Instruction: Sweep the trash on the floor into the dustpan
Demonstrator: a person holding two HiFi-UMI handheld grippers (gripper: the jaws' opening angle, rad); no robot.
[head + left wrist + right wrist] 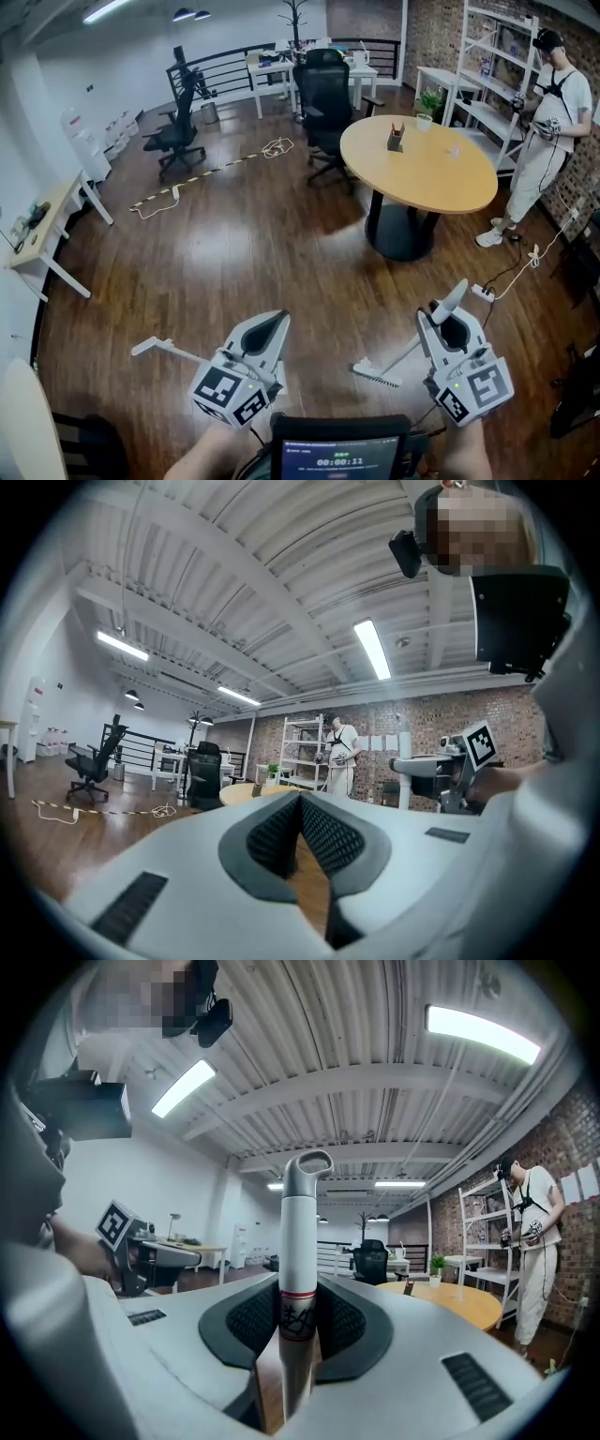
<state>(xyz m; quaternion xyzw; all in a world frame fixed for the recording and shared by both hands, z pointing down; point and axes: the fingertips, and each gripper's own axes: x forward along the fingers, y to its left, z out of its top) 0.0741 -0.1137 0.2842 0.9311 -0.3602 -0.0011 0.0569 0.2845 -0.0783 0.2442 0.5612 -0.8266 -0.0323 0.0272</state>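
Glossy brown floorboards (281, 253) carry your broom's (377, 375) white bristle head. Your right gripper (298, 1290) is clamped on its smooth, round, loop-topped handle. Your left gripper (300, 801) holds nothing, its ribbed black pads (272, 836) meeting at the tips.

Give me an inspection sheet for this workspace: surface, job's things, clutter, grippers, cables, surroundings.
Surface: wood floor; no trash seen.
Job's things: broom, head down near the floor; thin white piece beside the left gripper, possibly the dustpan, cannot tell.
Clutter: nothing seen.
Grippers: left gripper jaws together, empty; right gripper jaws shut on the broom's handle.
Cables: power strip with its lead on the floor to the right; white coil farther off.
Surroundings: round table, chairs, person by the shelves.
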